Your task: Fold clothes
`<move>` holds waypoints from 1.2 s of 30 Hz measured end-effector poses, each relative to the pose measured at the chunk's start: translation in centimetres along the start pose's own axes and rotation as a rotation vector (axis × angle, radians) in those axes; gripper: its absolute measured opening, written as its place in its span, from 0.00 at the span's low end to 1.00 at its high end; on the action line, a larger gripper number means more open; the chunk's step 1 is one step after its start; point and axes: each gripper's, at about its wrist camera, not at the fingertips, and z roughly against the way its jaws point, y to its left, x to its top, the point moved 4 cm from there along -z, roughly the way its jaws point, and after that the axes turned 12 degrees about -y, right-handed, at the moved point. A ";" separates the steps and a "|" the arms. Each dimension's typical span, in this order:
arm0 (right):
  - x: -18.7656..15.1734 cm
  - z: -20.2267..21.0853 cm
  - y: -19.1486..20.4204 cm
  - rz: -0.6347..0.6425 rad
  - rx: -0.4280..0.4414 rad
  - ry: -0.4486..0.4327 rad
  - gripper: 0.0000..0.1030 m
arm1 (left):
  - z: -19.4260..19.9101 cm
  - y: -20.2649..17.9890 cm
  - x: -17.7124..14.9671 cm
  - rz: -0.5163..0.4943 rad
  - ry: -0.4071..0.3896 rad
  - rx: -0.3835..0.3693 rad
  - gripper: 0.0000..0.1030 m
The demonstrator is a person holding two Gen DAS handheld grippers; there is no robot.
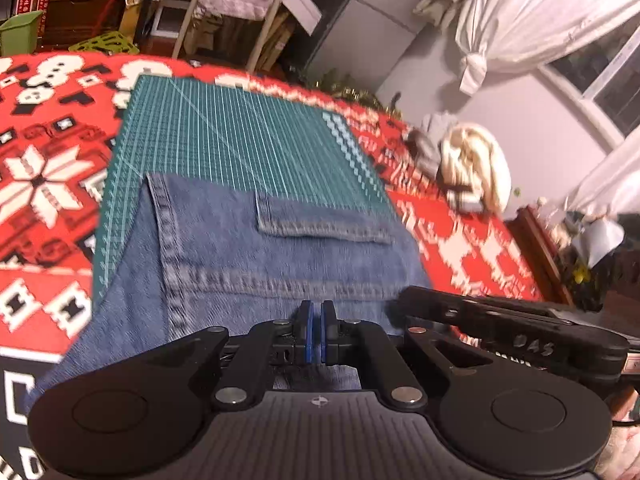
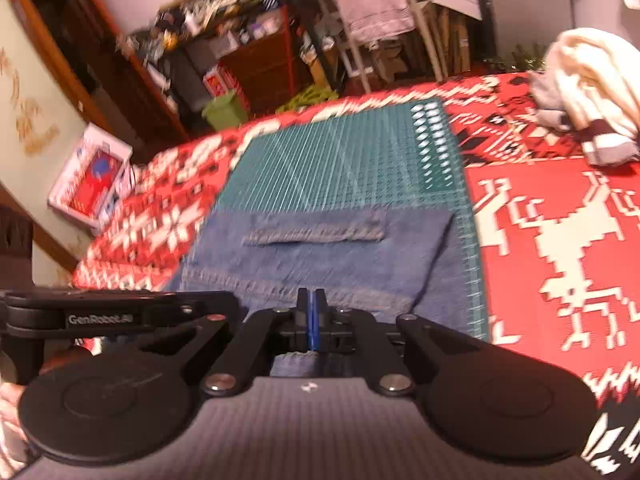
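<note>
- Left wrist view: left gripper [image 1: 317, 312] at bottom centre, pads pinched together on the near edge of the jeans [image 1: 248, 256]. Denim runs from lower centre up to mid frame over the green cutting mat [image 1: 240, 140], back pocket facing up. Right gripper [image 1: 500, 320] comes in from the right edge, touching the denim's right side.
- Right wrist view: right gripper [image 2: 312, 300] at bottom centre, clamped on the jeans [image 2: 320, 256] hem edge. Cutting mat [image 2: 344, 160] sits on a red patterned blanket [image 2: 560, 240]. Pile of pale clothes [image 2: 588, 92] at upper right, well apart. Frame is motion-blurred.

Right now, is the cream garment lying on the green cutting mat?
No, the cream garment sits on the red blanket, beyond the green mat.
</note>
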 end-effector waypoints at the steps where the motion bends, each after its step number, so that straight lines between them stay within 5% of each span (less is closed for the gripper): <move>1: -0.4 -0.5 0.2 0.005 -0.002 0.016 0.01 | -0.2 -0.1 -0.4 -0.009 0.009 0.005 0.02; 19: -4.2 4.0 -3.2 0.010 -0.085 0.012 0.00 | 2.8 1.6 -2.7 -0.065 0.040 0.068 0.03; 36: -5.6 6.5 -2.0 0.075 -0.101 0.008 0.00 | 5.1 1.2 -3.8 -0.085 0.025 0.114 0.02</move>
